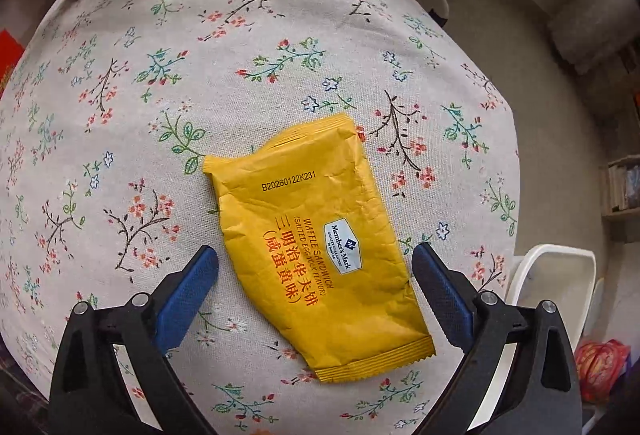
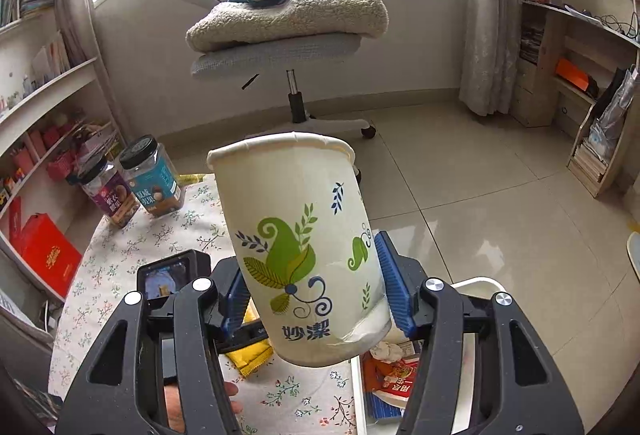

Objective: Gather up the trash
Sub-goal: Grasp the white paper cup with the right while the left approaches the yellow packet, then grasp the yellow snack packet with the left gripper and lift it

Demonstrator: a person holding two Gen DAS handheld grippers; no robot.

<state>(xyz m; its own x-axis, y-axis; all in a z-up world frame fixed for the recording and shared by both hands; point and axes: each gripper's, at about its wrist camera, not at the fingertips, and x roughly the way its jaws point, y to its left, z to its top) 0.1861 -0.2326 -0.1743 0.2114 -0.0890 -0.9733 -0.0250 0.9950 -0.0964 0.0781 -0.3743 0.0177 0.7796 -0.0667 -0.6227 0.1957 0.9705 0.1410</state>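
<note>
A crumpled yellow snack wrapper [image 1: 308,247] lies flat on the floral tablecloth [image 1: 160,95]. My left gripper [image 1: 315,250] points down over it, open, one blue finger on either side and neither touching it. In the right wrist view my right gripper [image 2: 310,267] is shut on a white paper cup [image 2: 296,235] with green leaf print, held tilted above the table's edge. Below the cup, a corner of the yellow wrapper [image 2: 250,355] shows, along with the left gripper's camera body [image 2: 172,275] and a person's hand [image 2: 176,407].
A white bin [image 2: 476,285] with wrappers inside stands beside the table, under the cup; its rim [image 1: 556,263] also shows in the left wrist view. Two snack jars [image 2: 108,191] [image 2: 154,175] stand at the table's far corner. An office chair [image 2: 288,47] stands beyond.
</note>
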